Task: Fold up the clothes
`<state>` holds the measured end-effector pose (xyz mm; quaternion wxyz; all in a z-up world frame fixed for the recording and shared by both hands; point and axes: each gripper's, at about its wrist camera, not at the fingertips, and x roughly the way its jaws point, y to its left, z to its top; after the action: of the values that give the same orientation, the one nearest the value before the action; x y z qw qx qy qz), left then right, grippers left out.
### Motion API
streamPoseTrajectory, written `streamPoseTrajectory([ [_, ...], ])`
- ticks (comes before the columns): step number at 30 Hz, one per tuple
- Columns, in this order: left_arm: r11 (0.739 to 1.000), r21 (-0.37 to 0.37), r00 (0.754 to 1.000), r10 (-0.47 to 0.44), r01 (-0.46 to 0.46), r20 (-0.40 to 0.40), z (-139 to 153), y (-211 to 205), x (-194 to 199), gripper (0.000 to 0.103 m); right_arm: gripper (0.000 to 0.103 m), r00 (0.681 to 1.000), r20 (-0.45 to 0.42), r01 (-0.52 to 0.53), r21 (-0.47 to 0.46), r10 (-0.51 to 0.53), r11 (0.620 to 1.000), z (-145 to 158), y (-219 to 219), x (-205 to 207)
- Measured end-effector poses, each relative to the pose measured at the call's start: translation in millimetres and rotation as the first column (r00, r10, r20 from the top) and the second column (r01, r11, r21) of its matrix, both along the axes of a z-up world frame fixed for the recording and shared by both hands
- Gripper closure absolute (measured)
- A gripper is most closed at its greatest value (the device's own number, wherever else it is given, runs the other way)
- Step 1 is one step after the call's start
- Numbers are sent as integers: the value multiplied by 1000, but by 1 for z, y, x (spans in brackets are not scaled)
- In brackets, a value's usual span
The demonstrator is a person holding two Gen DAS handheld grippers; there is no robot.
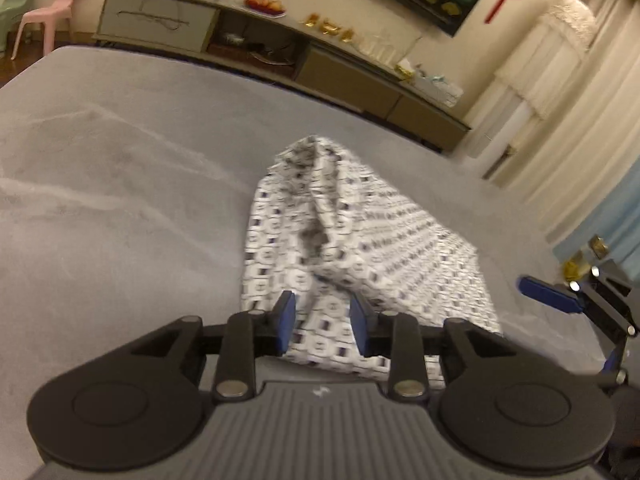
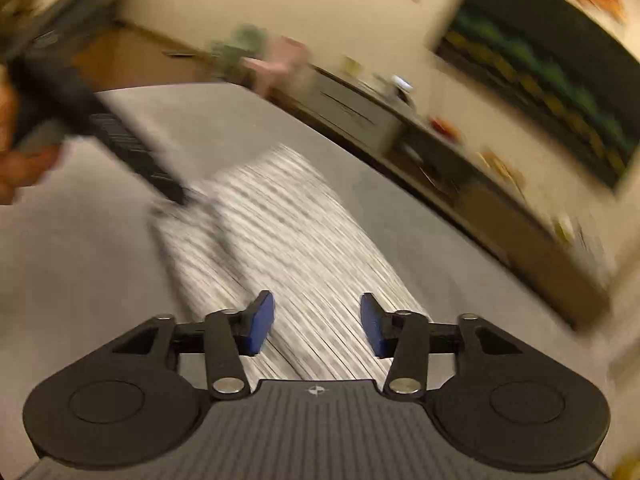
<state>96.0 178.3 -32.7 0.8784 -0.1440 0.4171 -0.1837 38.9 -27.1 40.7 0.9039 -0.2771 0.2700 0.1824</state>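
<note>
patterned cloth bunched on grey bed | looks soft, light, floppy; best grabbed at an edge or corner | left gripper open over near edge | right gripper open, holding nothing

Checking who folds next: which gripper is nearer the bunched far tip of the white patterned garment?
Left. The left gripper sits over the garment's near edge; the right gripper is off its side.
</note>
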Motion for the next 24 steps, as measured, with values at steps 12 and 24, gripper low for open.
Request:
streamPoseTrajectory([
  [12, 998, -49, 996, 39, -43, -86, -20, 25, 12, 87, 99, 995, 45, -79, -101, 84, 992, -9, 78, 12],
  [24, 984, -137, 994, 112, -110, 6, 15, 54, -14, 79, 77, 986, 66, -131, -235, 150, 963, -52, 88, -37],
])
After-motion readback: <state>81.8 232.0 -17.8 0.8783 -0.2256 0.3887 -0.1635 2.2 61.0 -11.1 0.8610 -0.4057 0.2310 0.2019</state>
